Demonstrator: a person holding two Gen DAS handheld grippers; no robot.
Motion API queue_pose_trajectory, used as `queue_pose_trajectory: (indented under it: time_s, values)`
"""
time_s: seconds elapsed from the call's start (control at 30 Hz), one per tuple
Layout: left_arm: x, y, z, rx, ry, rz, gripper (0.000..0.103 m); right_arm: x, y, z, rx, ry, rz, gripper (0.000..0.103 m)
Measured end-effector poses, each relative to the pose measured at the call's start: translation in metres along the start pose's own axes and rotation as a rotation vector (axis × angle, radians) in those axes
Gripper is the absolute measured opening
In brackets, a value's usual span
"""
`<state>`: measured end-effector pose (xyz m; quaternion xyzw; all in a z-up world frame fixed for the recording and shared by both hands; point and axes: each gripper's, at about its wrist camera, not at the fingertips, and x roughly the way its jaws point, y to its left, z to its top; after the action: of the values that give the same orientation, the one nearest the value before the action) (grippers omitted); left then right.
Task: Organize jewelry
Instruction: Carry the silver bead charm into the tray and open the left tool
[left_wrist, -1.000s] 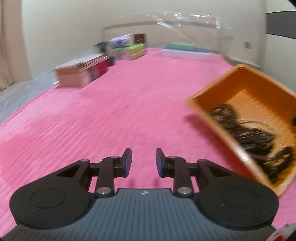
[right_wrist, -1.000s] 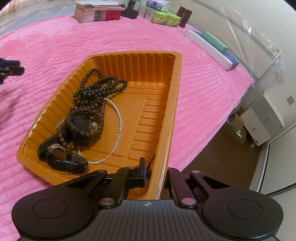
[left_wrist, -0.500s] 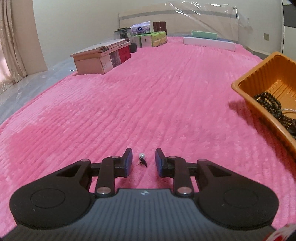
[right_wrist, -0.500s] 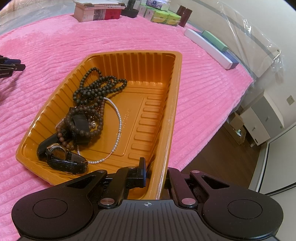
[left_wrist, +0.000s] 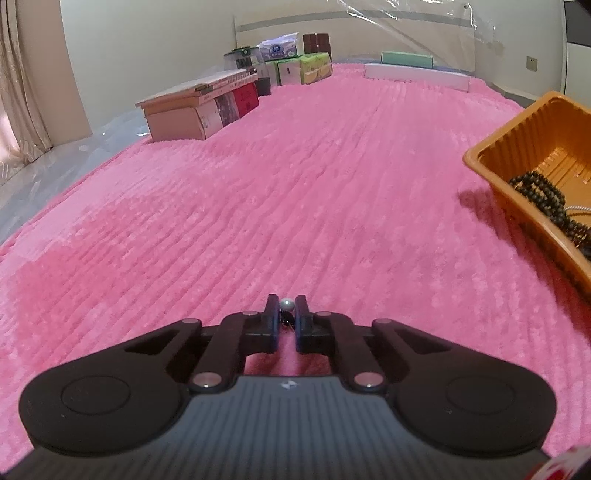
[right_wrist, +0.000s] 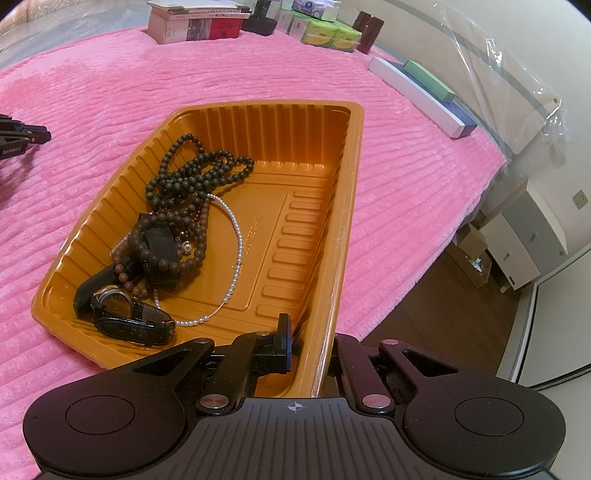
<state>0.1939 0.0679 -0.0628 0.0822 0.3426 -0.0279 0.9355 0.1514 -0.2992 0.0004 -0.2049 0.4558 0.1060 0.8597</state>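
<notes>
A small pearl earring (left_wrist: 287, 304) with a dark clasp lies on the pink blanket (left_wrist: 295, 192). My left gripper (left_wrist: 287, 309) is closing on it, and the pearl sits pinched between the two fingertips. The orange plastic tray (right_wrist: 354, 184) holds a dark bead necklace (right_wrist: 195, 173), a thin pearl strand (right_wrist: 236, 240), brown bead bracelets (right_wrist: 192, 254) and a black-strapped watch (right_wrist: 122, 310). My right gripper (right_wrist: 310, 347) is shut on the tray's near wall, one finger inside and the other hidden behind it. In the left wrist view the tray (left_wrist: 517, 147) stands at the right.
A stack of books and boxes (left_wrist: 199, 107), tissue packs (left_wrist: 299, 70) and a long white box (left_wrist: 413, 75) line the far end of the blanket. Past the tray the blanket drops off to a wooden floor (right_wrist: 443, 314) with a white cabinet (right_wrist: 524, 236).
My left gripper swung away from the tray and came down over the pearl earring, then its jaws closed in on it. The right gripper and the tray have not moved.
</notes>
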Motion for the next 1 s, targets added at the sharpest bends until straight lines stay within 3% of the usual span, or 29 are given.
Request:
queue_pose_trajectory:
  time_s: [0.4,0.7,0.87,1.0]
  values:
    - [-0.039,-0.024,0.018,0.001,-0.083,-0.082,0.007,0.000,0.000,-0.001,0.000,0.000,0.000,0.005]
    - [-0.078,-0.091,0.035,0.089,-0.165,-0.282,0.007,0.000,-0.001,-0.001,0.001,-0.001,0.002,0.005]
    - [-0.090,-0.141,0.036,0.149,-0.176,-0.407,0.007,0.000,-0.002,-0.001,0.004,-0.002,0.006,0.005]
    - [-0.091,-0.172,0.033,0.194,-0.168,-0.456,0.007,0.001,-0.004,-0.002,0.008,-0.005,0.014,0.005]
